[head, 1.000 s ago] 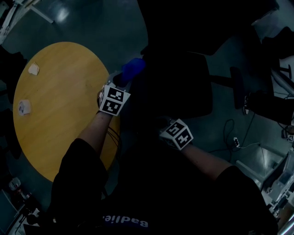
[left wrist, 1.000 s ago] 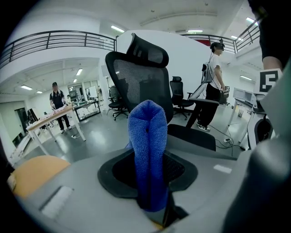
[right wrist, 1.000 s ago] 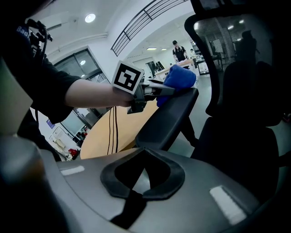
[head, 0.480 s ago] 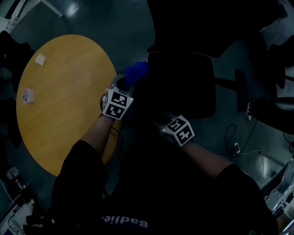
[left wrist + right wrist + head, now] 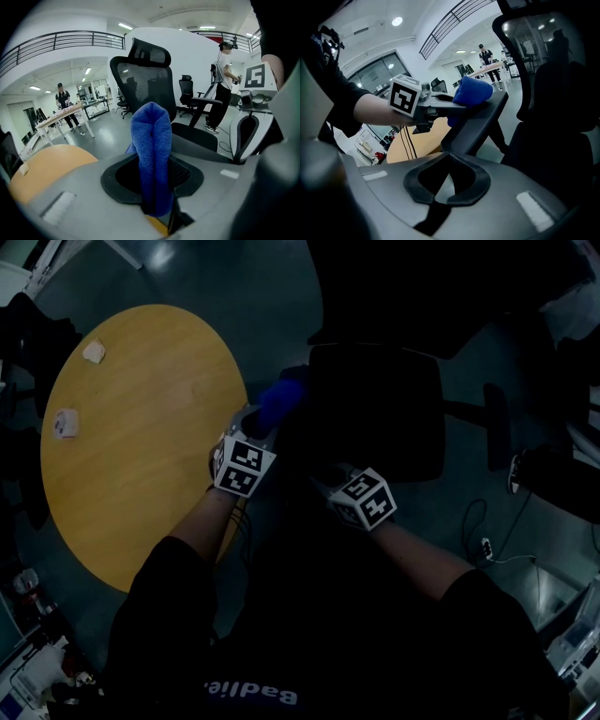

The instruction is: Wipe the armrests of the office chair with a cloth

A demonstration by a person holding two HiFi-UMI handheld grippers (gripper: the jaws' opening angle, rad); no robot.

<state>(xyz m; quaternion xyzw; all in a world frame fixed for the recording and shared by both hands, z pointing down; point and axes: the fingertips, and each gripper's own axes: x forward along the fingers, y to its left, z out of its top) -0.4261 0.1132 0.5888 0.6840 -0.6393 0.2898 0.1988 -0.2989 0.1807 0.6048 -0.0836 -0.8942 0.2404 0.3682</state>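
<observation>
A blue cloth (image 5: 280, 400) stands folded between the jaws of my left gripper (image 5: 262, 418), which is shut on it. In the right gripper view the cloth (image 5: 471, 89) rests on top of the black office chair's left armrest (image 5: 480, 117), with the left gripper (image 5: 452, 101) reaching in from the left. The left gripper view shows the cloth (image 5: 151, 126) upright before the mesh backrest (image 5: 143, 75). My right gripper (image 5: 330, 482) hangs over the dark seat (image 5: 375, 413), beside the armrest. Its jaws (image 5: 448, 154) meet with nothing between them.
A round wooden table (image 5: 141, 427) lies close on the left with two small white items (image 5: 66, 421) on it. Cables and a plug (image 5: 483, 545) trail on the floor at the right. A person (image 5: 225, 84), more chairs and desks stand farther off.
My left gripper has drawn the cloth back toward me along the armrest. The right gripper has hardly moved.
</observation>
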